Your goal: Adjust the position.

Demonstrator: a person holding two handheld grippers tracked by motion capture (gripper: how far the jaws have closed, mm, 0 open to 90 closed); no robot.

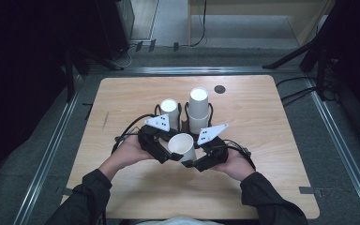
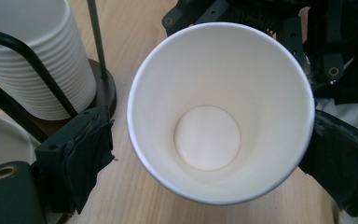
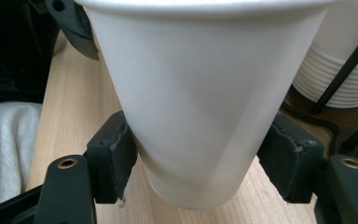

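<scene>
High view: plain white paper cup [image 1: 183,146], empty

One loose cup [image 1: 183,146], perhaps two stacks [image 1: 198,110].

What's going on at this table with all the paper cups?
A person holds a hand-held gripper in each hand over a wooden table. The right hand-held gripper is clamped on the lower wall of a single white paper cup, open end up. The left hand-held gripper has its jaws spread on either side of that cup's rim, one pad clear of it. Behind stand two stacks of upside-down cups in a black wire holder.
</scene>
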